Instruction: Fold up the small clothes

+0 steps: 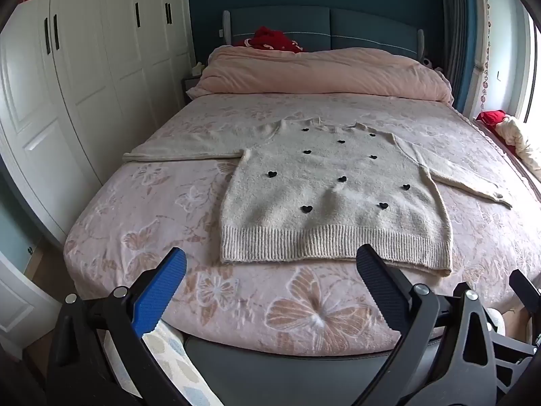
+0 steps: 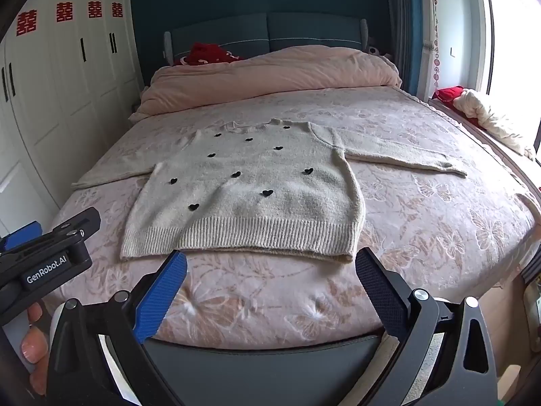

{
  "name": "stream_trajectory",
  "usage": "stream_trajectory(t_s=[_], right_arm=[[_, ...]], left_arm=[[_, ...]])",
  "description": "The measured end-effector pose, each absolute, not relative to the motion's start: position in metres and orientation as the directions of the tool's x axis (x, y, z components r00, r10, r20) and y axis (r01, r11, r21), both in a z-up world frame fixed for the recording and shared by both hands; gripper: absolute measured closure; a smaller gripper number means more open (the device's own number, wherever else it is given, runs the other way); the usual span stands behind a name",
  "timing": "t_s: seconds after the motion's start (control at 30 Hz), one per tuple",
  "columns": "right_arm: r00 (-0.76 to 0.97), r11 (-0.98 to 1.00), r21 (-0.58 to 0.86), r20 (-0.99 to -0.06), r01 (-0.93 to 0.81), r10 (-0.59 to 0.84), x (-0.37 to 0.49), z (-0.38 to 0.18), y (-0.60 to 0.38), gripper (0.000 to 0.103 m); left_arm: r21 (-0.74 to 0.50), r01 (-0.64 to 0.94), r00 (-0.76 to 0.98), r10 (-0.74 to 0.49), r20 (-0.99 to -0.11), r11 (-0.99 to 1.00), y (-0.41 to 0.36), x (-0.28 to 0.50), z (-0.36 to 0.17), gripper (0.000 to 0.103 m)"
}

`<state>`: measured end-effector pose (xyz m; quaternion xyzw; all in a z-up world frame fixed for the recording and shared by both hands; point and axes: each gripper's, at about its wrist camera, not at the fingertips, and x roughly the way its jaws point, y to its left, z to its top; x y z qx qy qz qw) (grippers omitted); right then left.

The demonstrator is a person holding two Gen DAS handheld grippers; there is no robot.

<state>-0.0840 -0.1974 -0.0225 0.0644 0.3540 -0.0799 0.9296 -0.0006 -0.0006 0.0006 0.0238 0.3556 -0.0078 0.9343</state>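
A cream knit sweater (image 1: 331, 196) with small black hearts lies flat, front up, on the pink butterfly bedspread (image 1: 142, 209), sleeves spread to both sides and ribbed hem toward me. It also shows in the right wrist view (image 2: 250, 189). My left gripper (image 1: 270, 264) is open and empty, held just short of the hem near the foot of the bed. My right gripper (image 2: 270, 267) is open and empty, also just short of the hem. The left gripper's side shows at the left of the right wrist view (image 2: 50, 253).
A rolled pink duvet (image 1: 321, 71) lies across the head of the bed, with a red cushion (image 1: 270, 39) behind it. White wardrobes (image 1: 67, 84) stand along the left. A window seat with red and cream fabric (image 2: 487, 115) runs along the right. The bed's dark foot edge (image 2: 263, 365) is below the grippers.
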Motion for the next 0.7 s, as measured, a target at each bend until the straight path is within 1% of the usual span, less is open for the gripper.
stream_trajectory(t_s=[0.27, 0.3, 0.7], right_arm=[[0.746, 0.984, 0.04, -0.658, 0.176, -0.107, -0.09, -0.019, -0.187, 0.005], [0.728, 0.981, 0.055, -0.678, 0.187, -0.101, -0.082, -0.021, -0.188, 0.005], [0.728, 0.98, 0.065, -0.679, 0.189, -0.095, -0.088, -0.021, -0.19, 0.005]], left_arm=[[0.034, 0.05, 0.752, -0.015, -0.659, 0.998, 0.005, -0.001, 0.0, 0.005], [0.051, 0.032, 0.744, 0.01, -0.669, 0.998, 0.001, 0.002, -0.001, 0.005], [0.07, 0.03, 0.74, 0.025, -0.673, 0.997, -0.003, -0.004, -0.006, 0.005]])
